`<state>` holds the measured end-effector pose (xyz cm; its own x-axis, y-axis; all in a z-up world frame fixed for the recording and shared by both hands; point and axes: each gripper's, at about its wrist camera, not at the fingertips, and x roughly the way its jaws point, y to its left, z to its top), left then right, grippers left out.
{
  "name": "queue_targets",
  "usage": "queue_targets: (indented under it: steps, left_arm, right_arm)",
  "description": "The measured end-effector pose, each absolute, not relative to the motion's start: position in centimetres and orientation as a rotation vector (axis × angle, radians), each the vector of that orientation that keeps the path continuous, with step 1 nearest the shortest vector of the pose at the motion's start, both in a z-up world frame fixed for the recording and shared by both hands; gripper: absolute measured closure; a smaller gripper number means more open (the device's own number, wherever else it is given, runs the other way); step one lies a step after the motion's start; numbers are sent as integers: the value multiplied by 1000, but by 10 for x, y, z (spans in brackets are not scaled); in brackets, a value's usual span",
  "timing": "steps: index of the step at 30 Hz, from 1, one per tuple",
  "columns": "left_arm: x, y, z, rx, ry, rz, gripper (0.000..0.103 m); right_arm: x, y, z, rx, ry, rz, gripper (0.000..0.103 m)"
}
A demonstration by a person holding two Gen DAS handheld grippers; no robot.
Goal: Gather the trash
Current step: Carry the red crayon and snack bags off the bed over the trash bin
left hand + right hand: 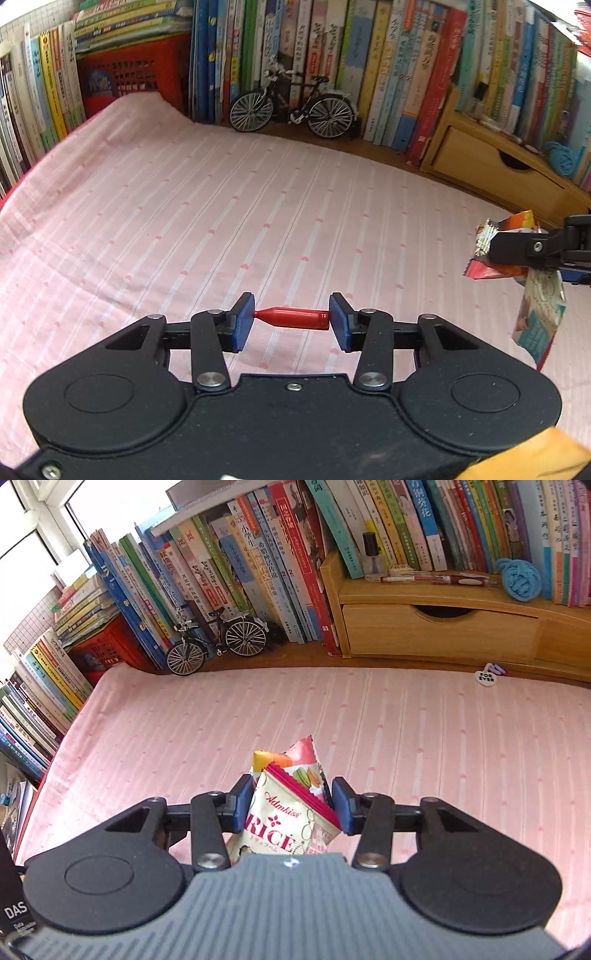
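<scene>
A cloth (221, 221) covers the worktop. Behind it stands a row of books (258, 554), with a model bicycle (293, 107) before them. Right of the bicycle sits a wooden drawer unit (439, 627), a bottle (372, 557) on top.

Snack wrapper (284, 823): script "Admkiss" above large red "RICE"; small characters under it too fine to read. White heart-shaped tag (486, 676) at the far edge of the pink cloth (443, 738): "FOR EVER". Dark box (13, 904) at lower left: "DAS". One book spine (286, 565): numeral "2", printed twice.
</scene>
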<state>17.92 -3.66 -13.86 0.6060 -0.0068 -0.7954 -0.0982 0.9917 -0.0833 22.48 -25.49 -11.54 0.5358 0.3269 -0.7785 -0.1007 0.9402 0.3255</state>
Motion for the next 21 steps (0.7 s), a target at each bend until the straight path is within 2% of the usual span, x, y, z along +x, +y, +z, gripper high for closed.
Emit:
queue_targets:
  steps: [12, 21]
  left_arm:
    - [93, -25, -69, -91, 889, -22, 61]
    - [7, -1, -38, -71, 884, -68, 61]
  right_arm:
    - [135, -247, -66, 270, 921, 201, 53]
    - [55, -234, -40, 304, 908, 162, 53]
